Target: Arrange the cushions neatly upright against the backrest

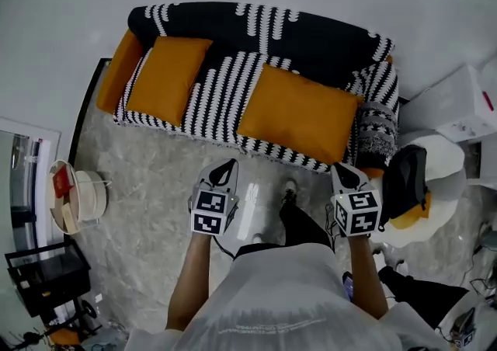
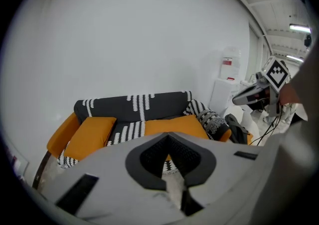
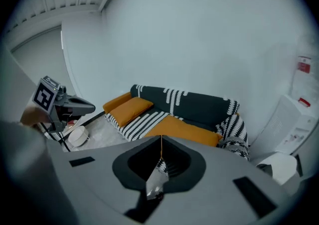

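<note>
Lying on the seat: two orange cushions, neither upright against the backrest (image 1: 256,31) of the sofa (image 1: 225,85).
Small cushion (image 1: 167,78): at the sofa's end on the head view's left, just beside the orange armrest (image 1: 116,70).
Large cushion (image 1: 299,112): flat on the other half, reaching the seat's front edge, next to a patterned black-and-white cushion (image 1: 378,132).
Left gripper (image 1: 224,167): jaws closed together with nothing between them, in front of the sofa and apart from it.
Right gripper (image 1: 342,171): clenched and empty, also short of the sofa.
Head view only: the person's forearms and legs, and a black bag (image 1: 405,178) beside the sofa's patterned end.
Left gripper view only: white cabinets (image 2: 224,87) with a red label beyond the sofa, and the right gripper side-on.
Right gripper view only: the left gripper side-on, above a round white basket (image 3: 78,136) on the floor.
</note>
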Tool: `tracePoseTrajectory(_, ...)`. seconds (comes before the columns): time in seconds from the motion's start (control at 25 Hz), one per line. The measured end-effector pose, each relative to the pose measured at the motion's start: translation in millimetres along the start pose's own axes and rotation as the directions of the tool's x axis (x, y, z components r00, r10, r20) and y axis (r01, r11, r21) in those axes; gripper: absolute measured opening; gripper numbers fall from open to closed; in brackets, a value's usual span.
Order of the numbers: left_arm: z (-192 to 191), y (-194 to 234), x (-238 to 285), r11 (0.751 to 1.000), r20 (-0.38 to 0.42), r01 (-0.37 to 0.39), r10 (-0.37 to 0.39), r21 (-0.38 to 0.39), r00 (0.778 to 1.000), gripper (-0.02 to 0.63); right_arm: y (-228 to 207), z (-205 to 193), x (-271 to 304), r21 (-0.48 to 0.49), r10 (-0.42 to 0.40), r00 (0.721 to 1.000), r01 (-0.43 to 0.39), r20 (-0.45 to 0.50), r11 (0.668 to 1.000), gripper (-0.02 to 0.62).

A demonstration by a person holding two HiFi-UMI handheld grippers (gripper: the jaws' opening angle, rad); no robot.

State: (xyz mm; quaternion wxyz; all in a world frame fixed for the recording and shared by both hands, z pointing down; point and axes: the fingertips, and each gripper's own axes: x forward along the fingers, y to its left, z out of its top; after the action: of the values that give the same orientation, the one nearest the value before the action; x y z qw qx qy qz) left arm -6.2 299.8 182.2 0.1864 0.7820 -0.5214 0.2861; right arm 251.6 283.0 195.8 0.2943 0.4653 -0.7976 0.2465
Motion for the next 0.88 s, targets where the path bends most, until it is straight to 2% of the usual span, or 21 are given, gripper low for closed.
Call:
tracePoseTrajectory(0.36,-11,34,88,0.997,-0.14,-0.036,0.027,-0.062,0.99,0.027,-50,-29,76,0.012,0.038,0.983,-0.036,-0.182,0.999,0.005)
tracePoseTrajectory(0.52,-33,46,120,0.995,-0.206,-0.021,0.0,-0.1,0.979,0.046,-62,-45,103,0.041,0.037,0.968,-0.028,-0.247,0.999,0.035)
tracePoseTrajectory(0.68,-55,61,162,0.998,-0.251,-0.01,-0.007,-0.063,0.968,0.051,-69,-58,138,0.05,0.046,0.958,-0.033,-0.283,0.998,0.058)
tracePoseTrajectory(0.88,-105,78,216,0.996,-0.287,0.017,-0.043,-0.09,0.957,0.079,-81,-110,176,0.079,0.032,0.936,-0.004,-0.35,0.997,0.069)
